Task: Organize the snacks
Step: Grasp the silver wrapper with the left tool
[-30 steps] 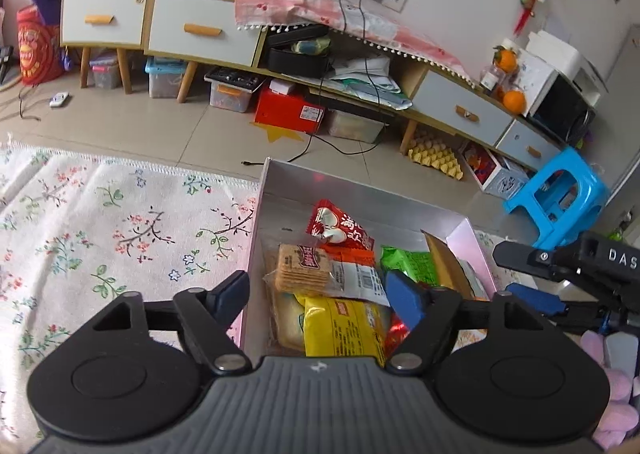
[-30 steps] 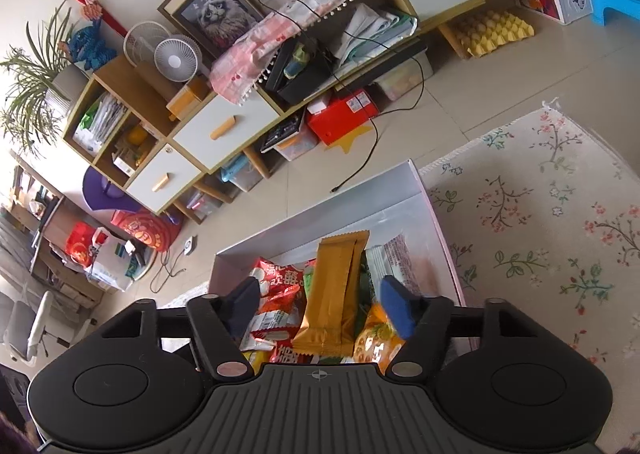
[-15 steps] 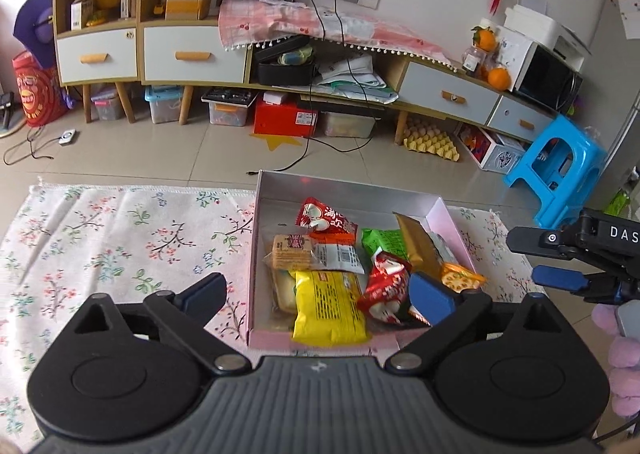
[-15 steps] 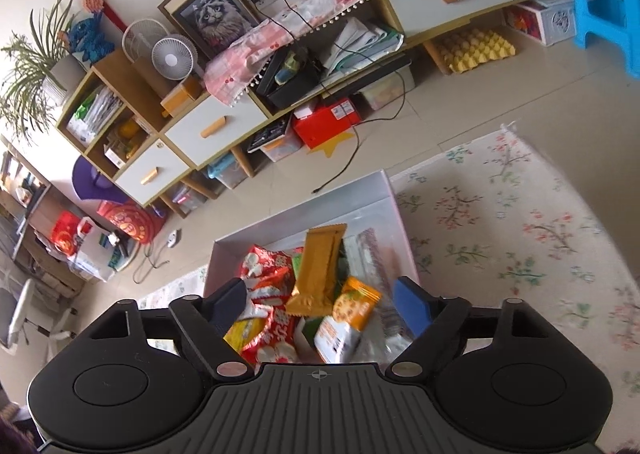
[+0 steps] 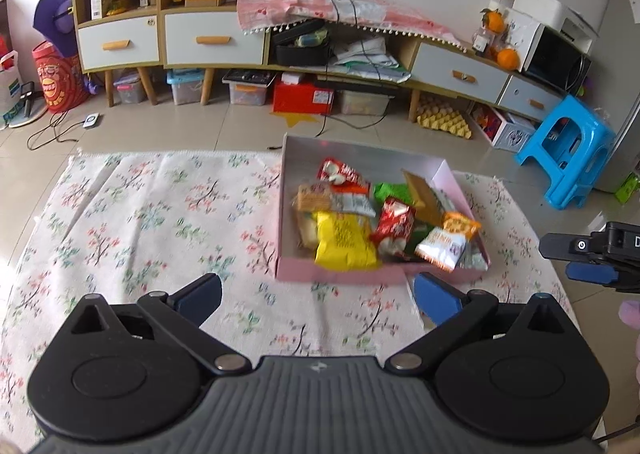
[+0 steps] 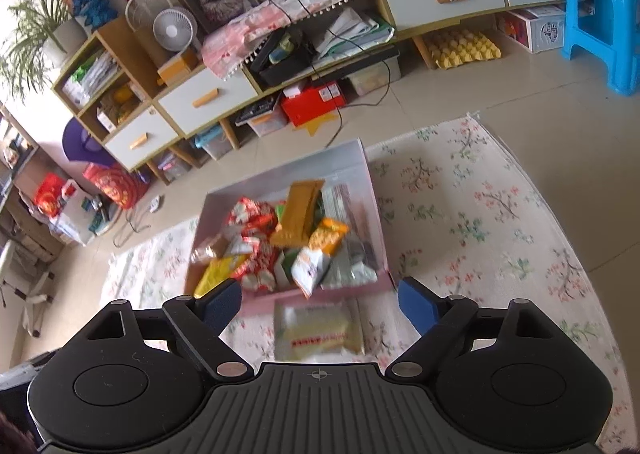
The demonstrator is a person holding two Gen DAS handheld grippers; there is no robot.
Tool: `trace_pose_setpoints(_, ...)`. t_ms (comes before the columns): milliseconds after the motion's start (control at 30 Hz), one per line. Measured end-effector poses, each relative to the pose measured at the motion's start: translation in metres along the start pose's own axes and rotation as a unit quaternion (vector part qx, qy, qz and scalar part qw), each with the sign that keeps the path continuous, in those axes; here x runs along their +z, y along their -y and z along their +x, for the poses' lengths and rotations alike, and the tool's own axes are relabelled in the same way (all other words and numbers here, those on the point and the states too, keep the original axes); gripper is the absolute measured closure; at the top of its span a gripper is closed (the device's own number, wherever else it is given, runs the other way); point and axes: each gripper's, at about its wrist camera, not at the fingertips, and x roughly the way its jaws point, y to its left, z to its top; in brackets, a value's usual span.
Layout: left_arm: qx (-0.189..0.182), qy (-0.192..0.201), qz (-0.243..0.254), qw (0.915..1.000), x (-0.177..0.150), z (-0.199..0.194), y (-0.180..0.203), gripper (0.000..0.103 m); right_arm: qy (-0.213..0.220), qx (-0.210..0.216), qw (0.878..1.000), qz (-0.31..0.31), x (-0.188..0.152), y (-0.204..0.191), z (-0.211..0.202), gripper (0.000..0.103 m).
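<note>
Snacks: a heap of packets (image 5: 360,214) lies in a pink box (image 5: 340,274) on the floral rug (image 5: 160,214), ahead of both hand-held grippers.
Left hand-held gripper (image 5: 316,296): released, its jaws have just been opening and now stand wide with only rug between them; the box's near wall lies just beyond its fingertips.
Right hand-held gripper (image 6: 320,300): released, jaws have just been opening, nothing pressed by the pads.
Loose packet: a pale yellow packet (image 6: 318,328) lies flat on the rug outside the box, just beside its near wall, in the gap between the right hand-held gripper's fingers and apart from both.
Box contents, near end: yellow bag (image 5: 344,242), red packet (image 5: 394,224), orange-and-white packet (image 5: 448,238) leaning over the near right corner.
Box contents, far end: red-and-white packet (image 5: 340,172), green packet (image 5: 390,190), tan bar (image 5: 422,194) tilted along the right side.
Box place: near the rug's far edge, towards its right side in the left view.
Beyond the rug: tiled floor (image 5: 180,130), a blue stool (image 5: 568,150) at right, a low cabinet (image 5: 216,38) against the wall.
</note>
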Motion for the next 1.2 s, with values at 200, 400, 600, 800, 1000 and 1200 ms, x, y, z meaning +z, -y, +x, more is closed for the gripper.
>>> trace_pose_setpoints(200,0.009,-0.011,-0.001,0.9999,-0.019,-0.003,-0.007,0.000,-0.011,-0.014,0.999,-0.027,-0.020,-0.001,-0.002,0.014)
trace_pose_setpoints(400,0.011,-0.020,-0.013,0.9997,-0.033,0.001,-0.016,0.000,-0.029,-0.020,0.999,-0.037,-0.037,0.002,0.008,0.013)
trace_pose_setpoints(600,0.013,-0.018,-0.015,0.9996,-0.047,0.006,-0.024,0.000,-0.041,-0.035,0.997,-0.051,-0.050,0.001,0.020,0.013)
trace_pose_setpoints(800,0.016,-0.004,-0.002,0.9999,-0.049,0.006,-0.024,0.000,-0.045,-0.063,0.994,-0.079,-0.054,-0.003,0.030,0.013)
trace_pose_setpoints(1000,-0.008,-0.018,-0.011,0.9998,-0.050,0.023,-0.018,0.001,-0.052,-0.070,0.995,-0.042,-0.047,0.009,0.038,0.012)
trace_pose_setpoints(1200,-0.055,-0.032,0.051,0.9967,-0.058,0.044,0.012,0.006,-0.071,-0.064,0.995,0.005,-0.045,0.021,0.049,0.012)
